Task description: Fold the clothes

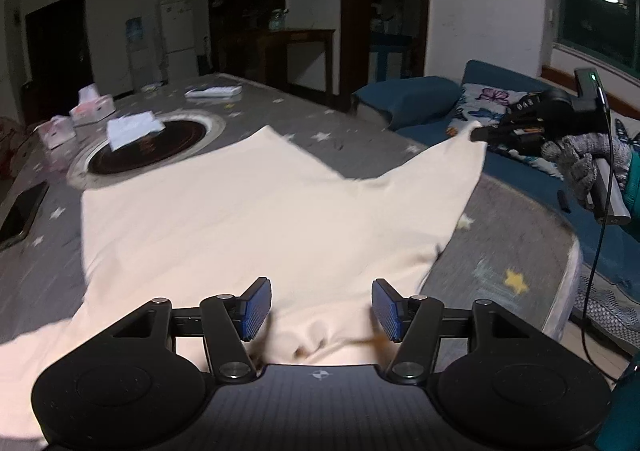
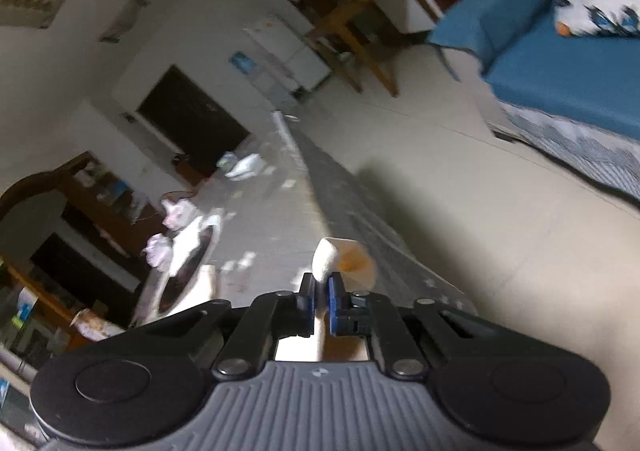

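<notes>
Cream garment point(image 1: 248, 211) lies spread flat on the tabletop point(image 1: 500, 235), directly ahead of and under the left claw point(image 1: 322, 309). One corner is pulled up and out to the far right of that claw, stretched taut toward the right claw point(image 1: 480, 133).

Left claw: jaws apart, blue pads point(image 1: 256, 307) either side of a bunched fold of cream cloth near the garment's near edge. Pads not pressing on it; cloth sits in the gap, loose.

Right claw point(image 2: 320, 301): clamped on a fold of the garment point(image 2: 325, 257). In its own wrist view the pads are almost together with a rounded cream lump sticking out past the tips. View is rolled and motion-blurred. A gloved hand point(image 1: 580, 167) holds its handle, with a cable hanging from it.

Tabletop cover is grey with pale and yellow stars point(image 1: 516, 279). Beyond the left claw, past the garment's far edge: a round dark inset point(image 1: 152, 147) in the tabletop with a white paper item point(image 1: 134, 127) on it. Further left of that, tissue boxes point(image 1: 92, 105). Far centre, a flat white stack point(image 1: 214, 91). A dark phone-like slab point(image 1: 20, 213) at the far left edge.

Right of the tabletop: blue sofa point(image 1: 416, 99) with a butterfly-print cushion point(image 1: 488, 101).
</notes>
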`<state>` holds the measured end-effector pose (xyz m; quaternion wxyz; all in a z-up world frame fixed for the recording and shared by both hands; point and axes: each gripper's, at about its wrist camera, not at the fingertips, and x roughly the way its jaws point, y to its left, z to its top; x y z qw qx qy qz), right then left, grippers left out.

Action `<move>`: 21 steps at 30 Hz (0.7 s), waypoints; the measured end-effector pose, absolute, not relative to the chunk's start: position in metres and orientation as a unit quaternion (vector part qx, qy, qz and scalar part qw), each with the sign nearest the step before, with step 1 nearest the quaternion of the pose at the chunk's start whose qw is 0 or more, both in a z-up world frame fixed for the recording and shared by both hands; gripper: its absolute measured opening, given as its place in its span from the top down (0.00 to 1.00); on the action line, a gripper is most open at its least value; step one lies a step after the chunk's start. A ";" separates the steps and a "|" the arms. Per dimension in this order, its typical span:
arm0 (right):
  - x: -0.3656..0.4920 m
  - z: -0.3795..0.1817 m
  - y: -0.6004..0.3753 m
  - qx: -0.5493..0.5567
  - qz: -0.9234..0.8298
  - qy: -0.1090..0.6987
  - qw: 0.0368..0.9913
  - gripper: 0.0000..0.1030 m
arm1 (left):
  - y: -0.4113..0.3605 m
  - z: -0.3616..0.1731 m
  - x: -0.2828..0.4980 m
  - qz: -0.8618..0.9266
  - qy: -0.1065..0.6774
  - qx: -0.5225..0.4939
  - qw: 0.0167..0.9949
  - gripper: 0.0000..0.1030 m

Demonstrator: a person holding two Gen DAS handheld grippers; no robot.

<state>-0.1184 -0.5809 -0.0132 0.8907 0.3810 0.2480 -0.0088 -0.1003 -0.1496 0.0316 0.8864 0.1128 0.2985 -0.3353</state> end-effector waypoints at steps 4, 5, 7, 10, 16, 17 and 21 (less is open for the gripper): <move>-0.108 0.013 -0.560 0.362 0.029 0.236 0.901 0.95 | -0.170 0.032 -0.097 -0.363 0.290 0.113 0.878 0.42; -0.105 0.020 -0.555 0.357 0.038 0.233 0.904 0.95 | -0.176 0.031 -0.097 -0.371 0.288 0.113 0.875 0.42; -0.099 0.035 -0.542 0.346 0.058 0.228 0.908 0.95 | -0.186 0.029 -0.097 -0.390 0.285 0.113 0.868 0.42; -0.086 0.055 -0.517 0.324 0.096 0.226 0.914 0.95 | -0.201 0.026 -0.098 -0.415 0.287 0.111 0.856 0.42; -0.057 0.084 -0.452 0.275 0.177 0.238 0.914 0.95 | -0.208 0.020 -0.103 -0.437 0.295 0.104 0.843 0.41; -0.052 0.086 -0.440 0.269 0.191 0.242 0.912 0.95 | -0.202 0.022 -0.104 -0.434 0.293 0.101 0.846 0.39; -0.034 0.089 -0.393 0.246 0.238 0.260 0.903 0.95 | -0.170 0.031 -0.111 -0.410 0.282 0.090 0.863 0.34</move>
